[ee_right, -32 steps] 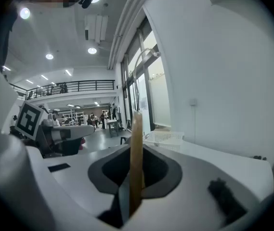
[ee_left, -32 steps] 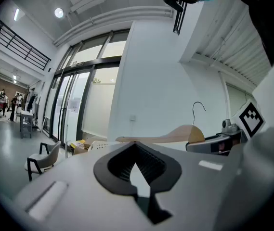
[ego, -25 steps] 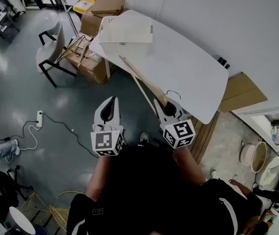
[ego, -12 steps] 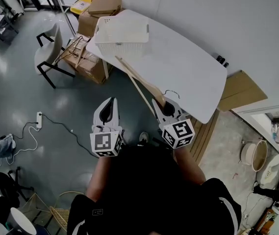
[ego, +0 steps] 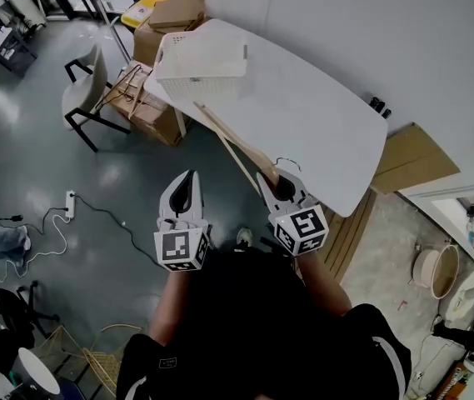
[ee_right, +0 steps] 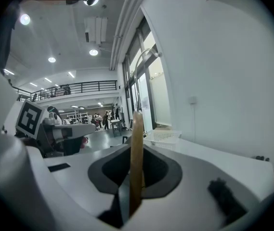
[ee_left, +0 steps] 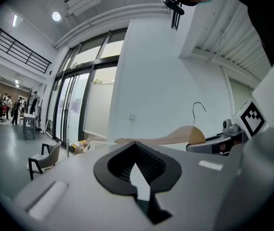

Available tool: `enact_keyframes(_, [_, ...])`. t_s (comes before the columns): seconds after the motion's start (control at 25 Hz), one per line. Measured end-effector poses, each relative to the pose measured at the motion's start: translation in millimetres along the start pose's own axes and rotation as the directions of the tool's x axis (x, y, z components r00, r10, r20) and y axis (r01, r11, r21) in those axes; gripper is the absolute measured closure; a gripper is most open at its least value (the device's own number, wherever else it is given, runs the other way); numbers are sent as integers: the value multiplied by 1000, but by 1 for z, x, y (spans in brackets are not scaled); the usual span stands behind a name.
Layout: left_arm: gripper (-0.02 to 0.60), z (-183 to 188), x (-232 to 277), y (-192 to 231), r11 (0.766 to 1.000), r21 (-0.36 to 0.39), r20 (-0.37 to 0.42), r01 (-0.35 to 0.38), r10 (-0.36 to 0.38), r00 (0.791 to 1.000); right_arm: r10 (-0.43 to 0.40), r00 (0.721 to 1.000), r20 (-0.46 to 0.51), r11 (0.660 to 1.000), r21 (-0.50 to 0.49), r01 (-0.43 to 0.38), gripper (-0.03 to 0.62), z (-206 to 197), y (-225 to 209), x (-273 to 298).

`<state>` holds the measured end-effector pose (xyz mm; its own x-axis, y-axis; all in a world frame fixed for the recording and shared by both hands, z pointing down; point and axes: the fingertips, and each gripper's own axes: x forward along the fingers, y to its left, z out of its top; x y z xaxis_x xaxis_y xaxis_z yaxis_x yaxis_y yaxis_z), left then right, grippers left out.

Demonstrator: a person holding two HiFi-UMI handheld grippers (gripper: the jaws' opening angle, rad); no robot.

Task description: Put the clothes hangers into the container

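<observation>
my right gripper (ego: 273, 179) is clamped on the wooden clothes hanger (ego: 235, 138), the wood pinched between its pads. the hanger stretches out over the white table (ego: 328, 115), its far end close to the white basket (ego: 170, 60) at the table's far corner. my left gripper (ego: 188, 177) is closed, nothing in it, off the table's edge

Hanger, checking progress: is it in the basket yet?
No, the hanger is gripped in the right tool, short of the basket.
</observation>
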<state>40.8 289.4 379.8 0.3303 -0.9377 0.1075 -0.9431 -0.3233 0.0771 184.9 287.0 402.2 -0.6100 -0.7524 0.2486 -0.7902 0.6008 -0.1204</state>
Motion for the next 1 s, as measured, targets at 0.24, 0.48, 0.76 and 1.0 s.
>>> enact_keyframes(0.24, [576, -2, 6, -19, 999, 9, -4, -43, 43, 999, 36, 999, -6, 999, -12, -36, 534, -5, -22, -7])
enact_keyframes(0.48, [575, 1, 11, -13, 995, 7, 6, -97, 97, 995, 64, 998, -22, 998, -15, -64, 534, -11, -33, 5])
enact_keyframes(0.76, [575, 3, 27, 6, 995, 5, 25, -96, 96, 995, 72, 997, -15, 997, -25, -72, 534, -4, -30, 34])
enact_keyframes(1.0, [576, 8, 65, 40, 998, 2, 42, -67, 66, 997, 61, 998, -18, 997, -38, -62, 534, 6, -33, 79])
